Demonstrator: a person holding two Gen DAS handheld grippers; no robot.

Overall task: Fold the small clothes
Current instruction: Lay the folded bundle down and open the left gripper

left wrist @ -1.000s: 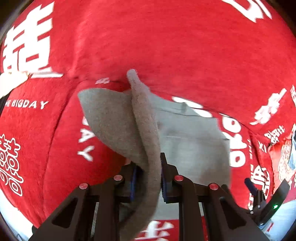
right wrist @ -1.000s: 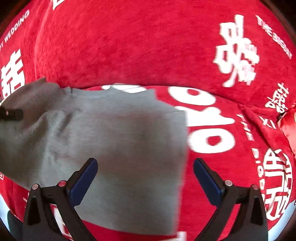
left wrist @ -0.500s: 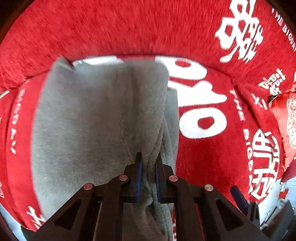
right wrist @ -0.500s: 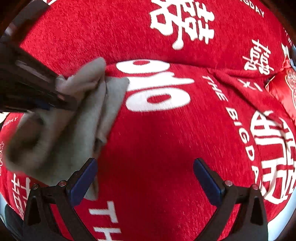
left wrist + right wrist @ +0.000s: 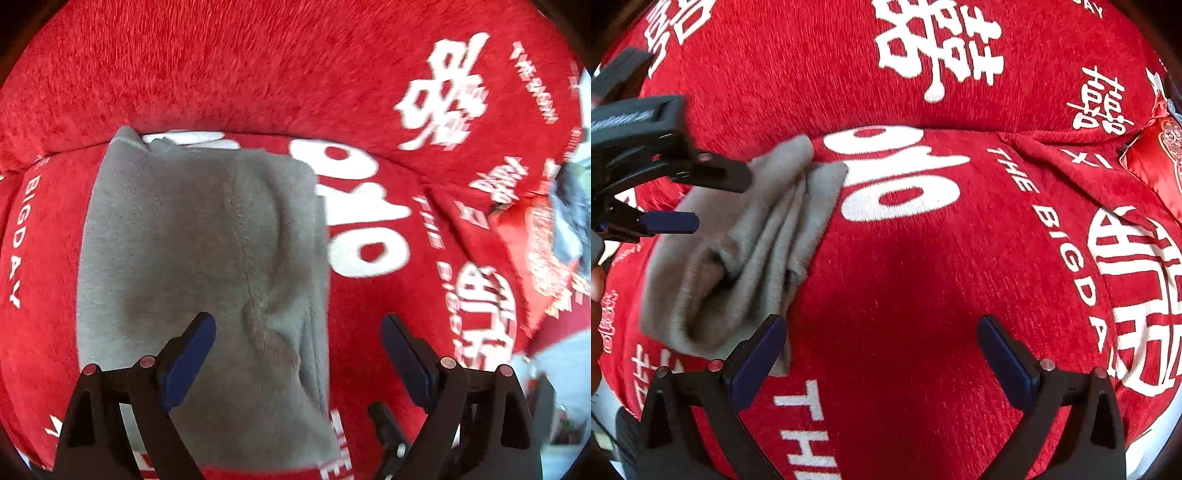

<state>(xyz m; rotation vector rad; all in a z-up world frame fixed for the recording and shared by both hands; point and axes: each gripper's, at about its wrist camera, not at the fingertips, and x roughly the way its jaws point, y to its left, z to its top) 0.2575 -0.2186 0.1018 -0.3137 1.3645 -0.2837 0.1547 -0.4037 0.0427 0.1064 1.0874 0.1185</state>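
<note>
The grey garment (image 5: 192, 236) is soft, matt fleece – faintly napped. The red cover (image 5: 923, 280) is ribbed chenille-like cloth; the red cushion (image 5: 1156, 162) looks satin-glossy.

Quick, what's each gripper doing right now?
Left gripper: jaws opening, gray cloth lies released under them.
Right gripper: open, holding nothing.
</note>
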